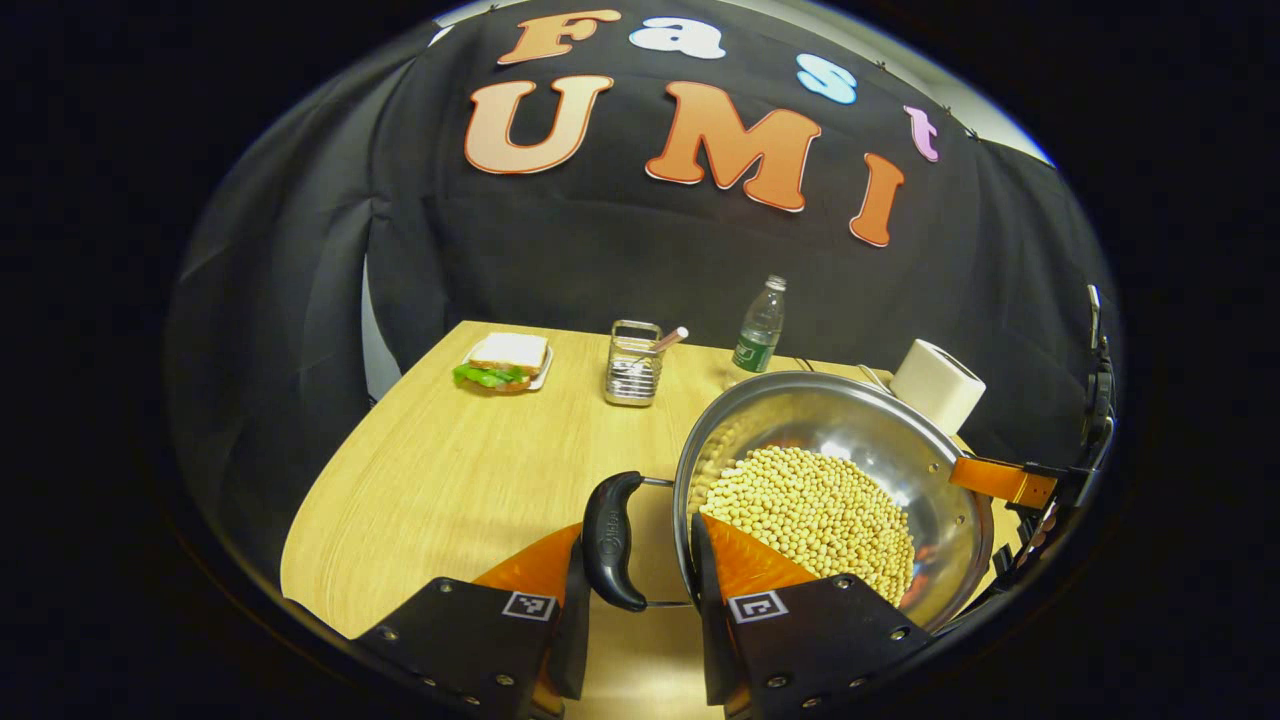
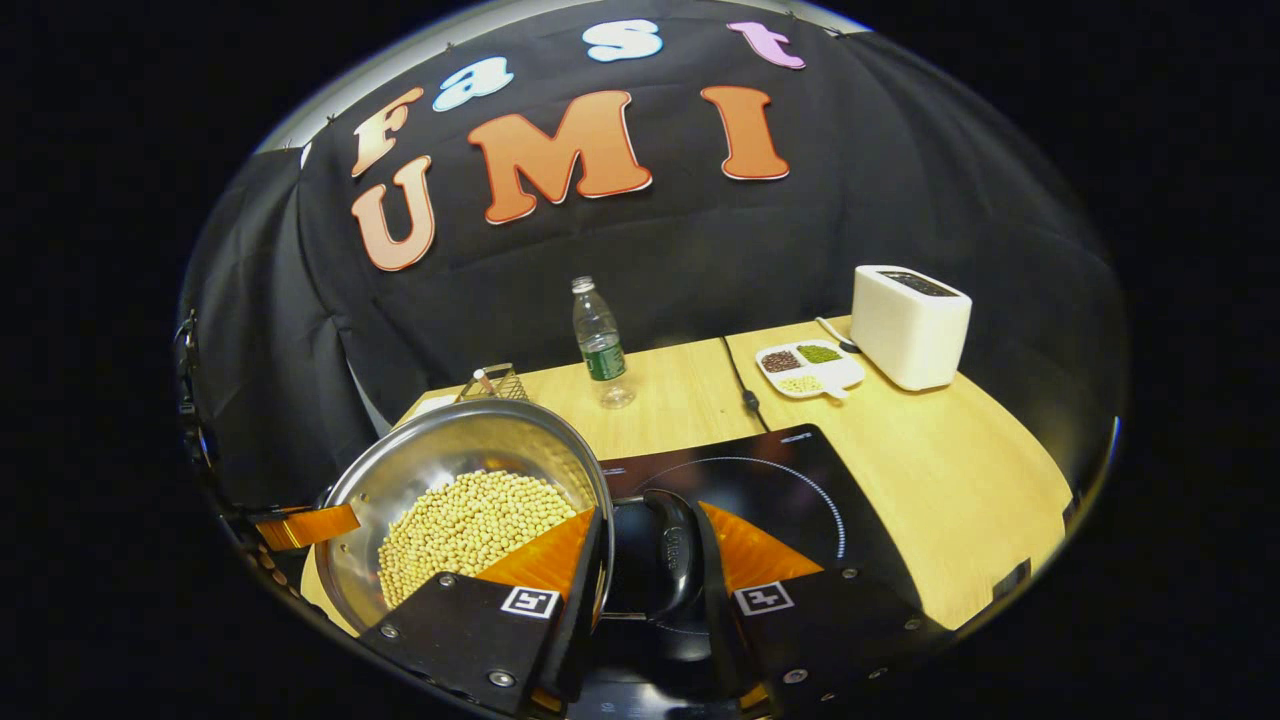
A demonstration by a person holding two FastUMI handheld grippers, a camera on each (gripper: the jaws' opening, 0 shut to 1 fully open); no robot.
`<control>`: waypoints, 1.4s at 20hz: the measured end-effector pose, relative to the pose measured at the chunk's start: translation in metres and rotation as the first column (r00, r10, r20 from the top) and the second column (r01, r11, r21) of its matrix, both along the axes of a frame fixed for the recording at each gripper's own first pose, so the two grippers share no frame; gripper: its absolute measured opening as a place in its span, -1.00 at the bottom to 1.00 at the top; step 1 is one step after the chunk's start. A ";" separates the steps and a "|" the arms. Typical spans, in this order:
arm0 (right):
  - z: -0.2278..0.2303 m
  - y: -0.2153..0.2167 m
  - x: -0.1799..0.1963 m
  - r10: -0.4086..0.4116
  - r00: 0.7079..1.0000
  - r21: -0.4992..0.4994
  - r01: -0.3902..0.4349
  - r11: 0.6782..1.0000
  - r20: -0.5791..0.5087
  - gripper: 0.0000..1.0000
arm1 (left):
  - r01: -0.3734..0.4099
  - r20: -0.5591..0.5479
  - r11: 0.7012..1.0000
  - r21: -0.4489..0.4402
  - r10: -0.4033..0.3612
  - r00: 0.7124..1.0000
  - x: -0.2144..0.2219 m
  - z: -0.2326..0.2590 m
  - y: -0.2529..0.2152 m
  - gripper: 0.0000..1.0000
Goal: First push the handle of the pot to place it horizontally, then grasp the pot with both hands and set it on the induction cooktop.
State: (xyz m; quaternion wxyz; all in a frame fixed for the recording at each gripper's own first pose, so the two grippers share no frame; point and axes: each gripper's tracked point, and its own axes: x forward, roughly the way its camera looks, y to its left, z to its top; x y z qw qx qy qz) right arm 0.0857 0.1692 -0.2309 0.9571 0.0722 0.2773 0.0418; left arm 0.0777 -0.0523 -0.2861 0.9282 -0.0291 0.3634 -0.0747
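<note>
- My left gripper [image 1: 640, 590] has its fingers set either side of the pot's near black side handle [image 1: 612, 540]; whether both press on it I cannot tell, since a gap shows beside the handle.
- My right gripper [image 2: 655, 590] brackets the opposite handle [image 2: 665, 550] in the same way; contact on both sides is likewise unclear.
- The steel pot [image 1: 860, 420], holding pale beans [image 1: 815, 510], sits between the two grippers at the left edge of the black induction cooktop [image 2: 780, 480]; whether its base rests on anything is hidden.
- In the left gripper view the other gripper [image 1: 1005, 482] shows at the pot's far rim, cut off by the picture's edge.
- The cooktop's near edge is covered by my right gripper.
- Farther back on the wooden table [image 1: 450, 460]: a sandwich [image 1: 505, 362], a wire holder [image 1: 634, 363], a water bottle [image 2: 600, 340], a divided dish [image 2: 808, 368] and a white toaster [image 2: 908, 325].
</note>
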 end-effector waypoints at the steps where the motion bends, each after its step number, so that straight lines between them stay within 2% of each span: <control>1: 0.000 -0.008 0.000 -0.010 1.000 0.006 0.010 1.000 -0.001 -0.01 | 0.010 0.001 1.000 0.003 -0.010 1.000 0.000 0.001 -0.009 -0.05; 6: 0.000 -0.050 -0.003 -0.054 0.998 0.026 0.055 0.998 -0.007 -0.01 | 0.057 -0.008 0.998 0.014 -0.057 0.998 0.002 -0.001 -0.051 -0.05; 7: 0.001 -0.058 -0.003 -0.063 0.998 0.029 0.063 0.998 -0.006 -0.10 | 0.067 -0.010 0.998 0.013 -0.067 0.998 0.002 -0.002 -0.059 -0.05; 8: 0.002 -0.067 -0.003 -0.070 0.998 0.032 0.070 0.997 -0.006 -0.10 | 0.076 -0.010 0.997 0.011 -0.075 0.997 0.002 -0.002 -0.067 -0.05; 9: 0.002 -0.075 -0.004 -0.078 0.997 0.033 0.078 0.996 -0.006 -0.01 | 0.083 -0.013 0.997 0.006 -0.083 0.996 0.003 -0.003 -0.074 -0.05; 12: -0.001 -0.098 -0.004 -0.100 0.995 0.028 0.100 0.995 -0.005 -0.01 | 0.101 -0.027 0.995 -0.003 -0.101 0.994 0.003 -0.010 -0.098 -0.02; 13: 0.000 -0.105 -0.004 -0.109 0.994 0.032 0.110 0.993 -0.006 -0.10 | 0.106 -0.031 0.994 -0.004 -0.107 0.994 0.003 -0.012 -0.105 -0.02; 14: 0.000 -0.113 -0.003 -0.120 0.993 0.038 0.120 0.992 -0.006 -0.01 | 0.113 -0.033 0.994 -0.006 -0.113 0.993 0.003 -0.013 -0.113 -0.02; 17: -0.004 -0.134 -0.003 -0.145 0.989 0.055 0.146 0.988 -0.014 -0.01 | 0.133 -0.035 0.991 -0.001 -0.133 0.990 0.004 -0.016 -0.135 -0.02; 21: -0.013 -0.159 -0.002 -0.177 0.984 0.050 0.178 0.983 -0.022 -0.02 | 0.155 -0.065 0.988 -0.006 -0.155 0.986 0.005 -0.030 -0.162 -0.02; 22: -0.015 -0.164 -0.001 -0.184 0.983 0.047 0.185 0.982 -0.022 -0.10 | 0.158 -0.072 0.987 -0.007 -0.158 0.985 0.005 -0.034 -0.166 -0.05; 23: -0.018 -0.169 -0.001 -0.189 0.982 0.044 0.190 0.981 -0.025 -0.10 | 0.161 -0.079 0.987 -0.006 -0.161 0.984 0.005 -0.037 -0.171 -0.05; 24: -0.020 -0.173 0.000 -0.192 0.981 0.045 0.193 0.980 -0.030 -0.01 | 0.163 -0.086 0.987 -0.004 -0.163 0.983 0.004 -0.040 -0.175 -0.05; 26: -0.028 -0.179 0.003 -0.195 0.980 0.048 0.197 0.979 -0.044 -0.01 | 0.164 -0.101 0.987 0.000 -0.163 0.981 0.003 -0.046 -0.180 -0.02; 28: -0.033 -0.181 0.005 -0.193 0.980 0.048 0.195 0.980 -0.054 -0.01 | 0.162 -0.109 0.987 0.006 -0.160 0.981 0.005 -0.052 -0.182 -0.07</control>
